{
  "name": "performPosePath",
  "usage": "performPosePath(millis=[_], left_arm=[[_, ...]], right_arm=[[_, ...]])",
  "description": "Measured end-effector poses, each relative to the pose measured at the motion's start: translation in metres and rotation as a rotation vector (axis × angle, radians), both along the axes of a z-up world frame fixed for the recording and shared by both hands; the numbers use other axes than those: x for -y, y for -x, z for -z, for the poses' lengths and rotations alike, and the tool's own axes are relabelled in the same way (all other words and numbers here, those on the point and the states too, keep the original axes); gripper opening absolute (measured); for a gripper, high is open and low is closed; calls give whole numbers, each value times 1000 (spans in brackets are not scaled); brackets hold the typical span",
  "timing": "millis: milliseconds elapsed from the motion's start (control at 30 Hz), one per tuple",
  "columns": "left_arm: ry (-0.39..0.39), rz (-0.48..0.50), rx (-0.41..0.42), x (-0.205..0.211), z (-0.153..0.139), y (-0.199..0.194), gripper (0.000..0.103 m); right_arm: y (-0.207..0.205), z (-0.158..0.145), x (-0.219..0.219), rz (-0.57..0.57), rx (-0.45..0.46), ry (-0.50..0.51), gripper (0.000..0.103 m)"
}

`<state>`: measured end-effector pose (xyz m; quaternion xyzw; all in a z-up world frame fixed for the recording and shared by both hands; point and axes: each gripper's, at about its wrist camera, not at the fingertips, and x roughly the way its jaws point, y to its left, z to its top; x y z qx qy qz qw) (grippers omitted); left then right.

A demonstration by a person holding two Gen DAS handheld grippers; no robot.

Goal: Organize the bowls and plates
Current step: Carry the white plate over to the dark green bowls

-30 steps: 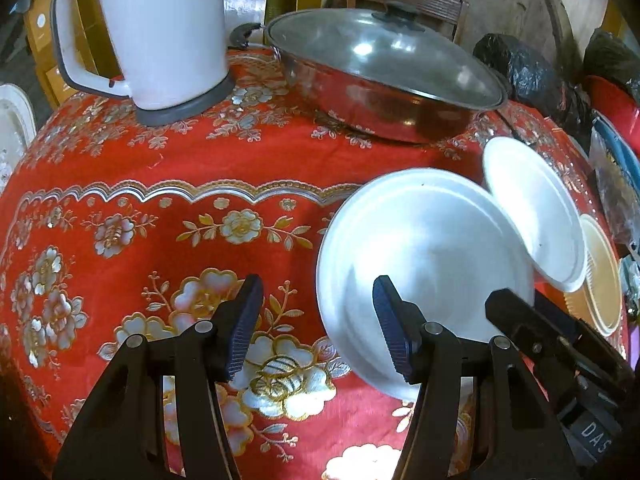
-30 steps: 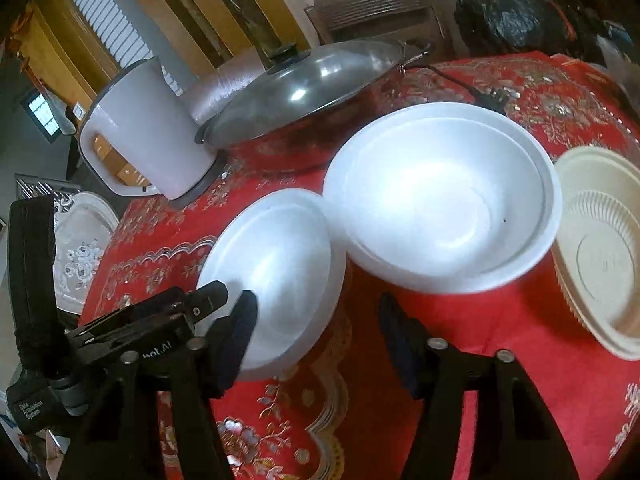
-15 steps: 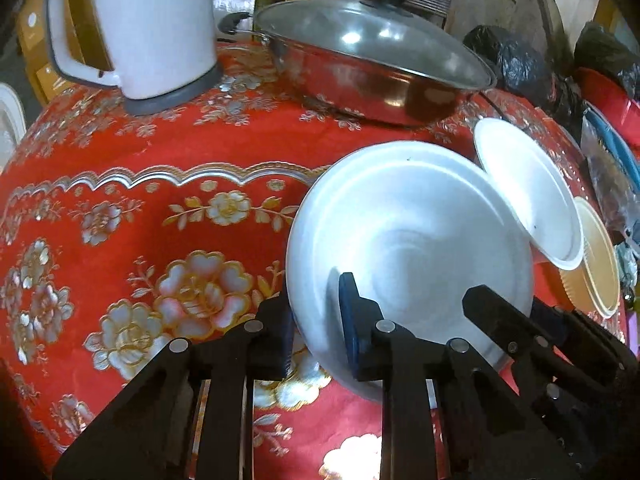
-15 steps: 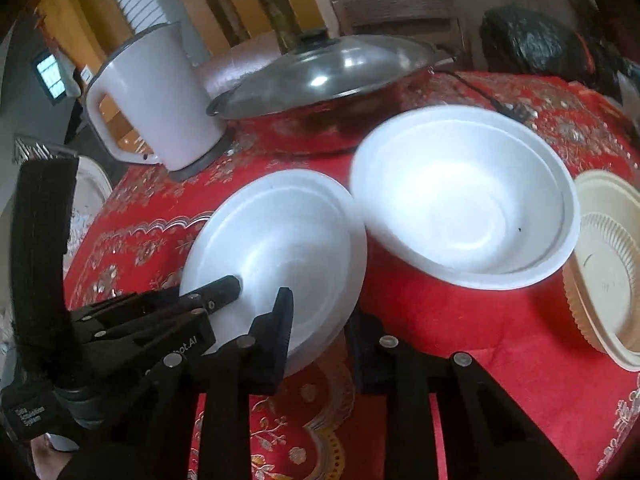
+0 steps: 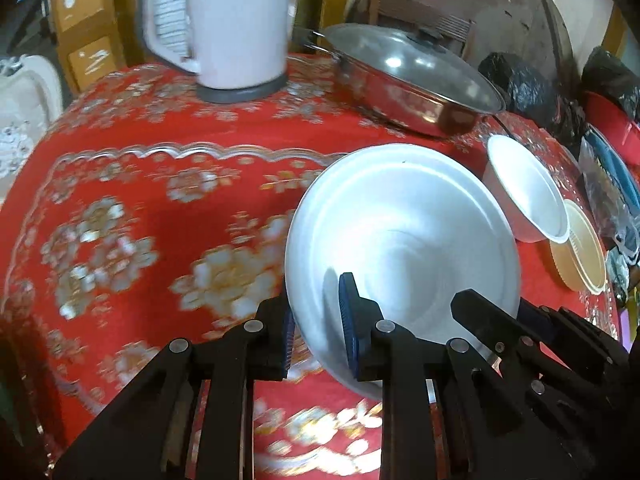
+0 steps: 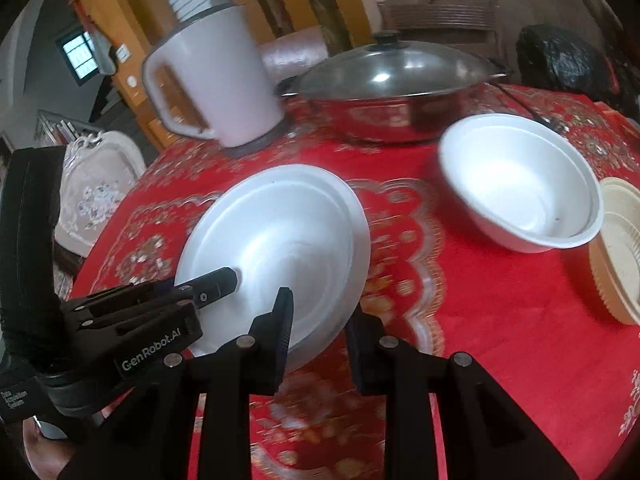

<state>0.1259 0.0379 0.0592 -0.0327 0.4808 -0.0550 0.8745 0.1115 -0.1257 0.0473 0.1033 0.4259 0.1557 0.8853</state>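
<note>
A shallow white foam bowl [image 5: 404,236] is held by both grippers above the red tablecloth [image 5: 160,208]. My left gripper [image 5: 316,332] is shut on its near left rim. My right gripper [image 6: 318,334] is shut on its near right rim; the bowl also shows in the right wrist view [image 6: 280,240]. A deeper white foam bowl [image 6: 524,188] sits on the cloth to the right, also visible in the left wrist view [image 5: 528,200]. A beige ridged plate [image 6: 618,256] lies at the far right, also in the left wrist view [image 5: 580,252].
A white electric kettle [image 6: 216,88] stands at the back left. A steel pan with a glass lid [image 6: 396,88] sits at the back centre. Black bags [image 5: 532,88] and a red basin [image 5: 612,124] lie beyond the table's right edge.
Both grippers closed on the shallow bowl's rim and lifted it toward the left. It has come apart from the deeper bowl, which stays on the cloth.
</note>
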Motion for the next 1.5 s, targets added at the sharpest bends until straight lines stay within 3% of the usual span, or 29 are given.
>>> performPosePath(millis=[533, 1500], left_arm=[[3, -140, 68, -93, -22, 65, 20], [17, -304, 156, -187, -46, 140, 20]], right_arm=[[30, -18, -90, -154, 42, 19, 26], [70, -39, -190, -332, 105, 74, 28]])
